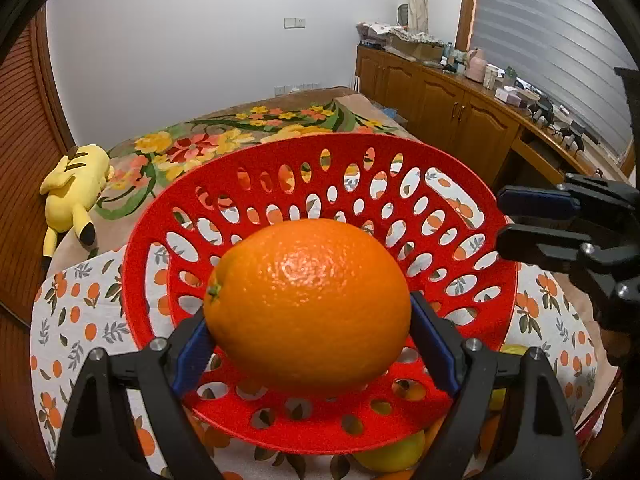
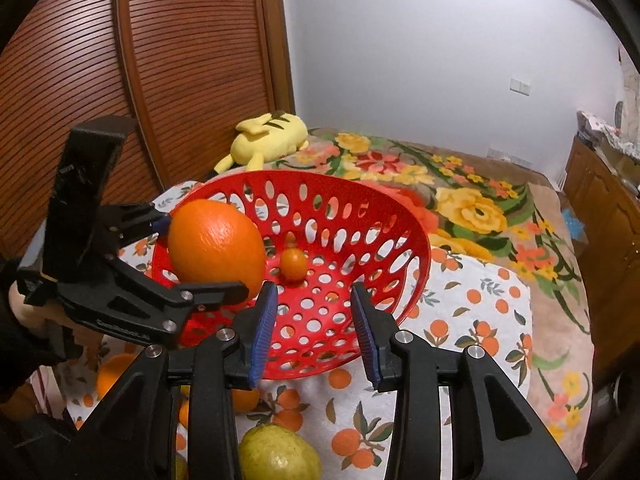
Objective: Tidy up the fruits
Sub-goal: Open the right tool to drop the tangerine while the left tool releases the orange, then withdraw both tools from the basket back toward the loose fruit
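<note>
Our left gripper point(image 1: 308, 344) hugs a bumpy oval orange point(image 1: 308, 304) over the red holey basket point(image 1: 460, 216); our right gripper point(image 2: 314, 328) gapes empty.

yellow-green fruit point(image 2: 280, 456) cut off by bottom edge, oranges point(image 2: 114, 376) half hidden behind gripper arms, countertop clutter point(image 1: 492, 76) too small to tell

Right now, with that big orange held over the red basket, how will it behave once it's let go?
The orange looks rounded and glossy, so it will probably roll down the basket's sloped wall, possibly bumping the small orange fruit. It seems firm: the left gripper's pads don't visibly dent it.
</note>
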